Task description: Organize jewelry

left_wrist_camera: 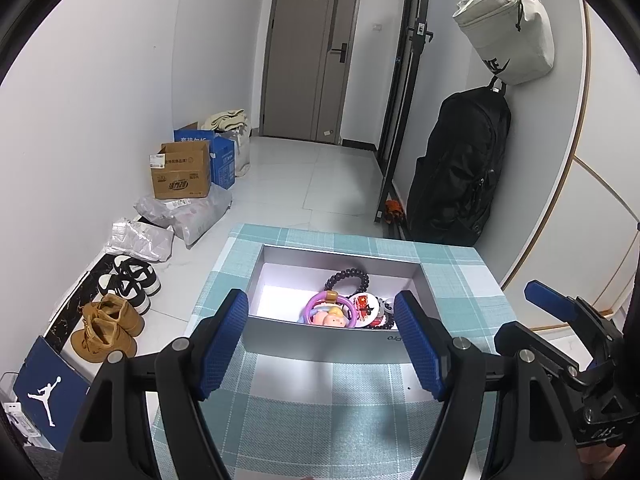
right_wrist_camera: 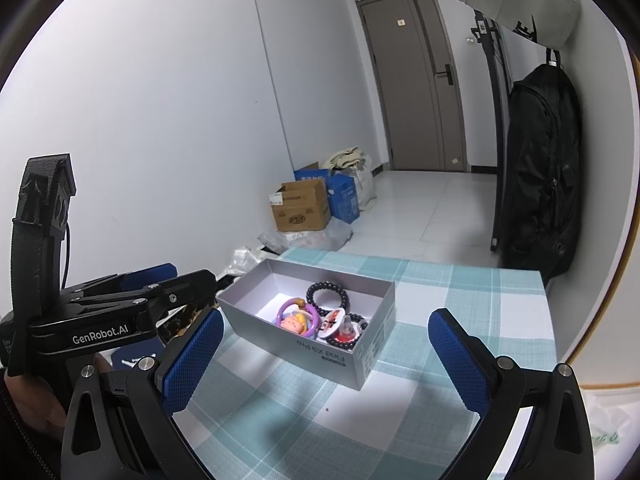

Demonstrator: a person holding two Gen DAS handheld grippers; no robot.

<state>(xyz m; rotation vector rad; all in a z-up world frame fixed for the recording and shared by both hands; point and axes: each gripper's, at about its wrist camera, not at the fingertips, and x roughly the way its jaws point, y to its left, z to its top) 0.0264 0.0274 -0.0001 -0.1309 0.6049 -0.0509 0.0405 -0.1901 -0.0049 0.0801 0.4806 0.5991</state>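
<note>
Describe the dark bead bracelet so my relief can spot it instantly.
On the checked tablecloth stands an open grey box. The dark bead bracelet lies along the box's far side, behind the purple ring toy. It alone is a plain loop of round black beads.

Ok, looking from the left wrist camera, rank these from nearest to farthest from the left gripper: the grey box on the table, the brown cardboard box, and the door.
1. Grey box: on the checked tablecloth, just ahead of the left gripper.
2. Brown cardboard box: on the floor, left, by the wall.
3. Door: at the far end of the room.
</note>
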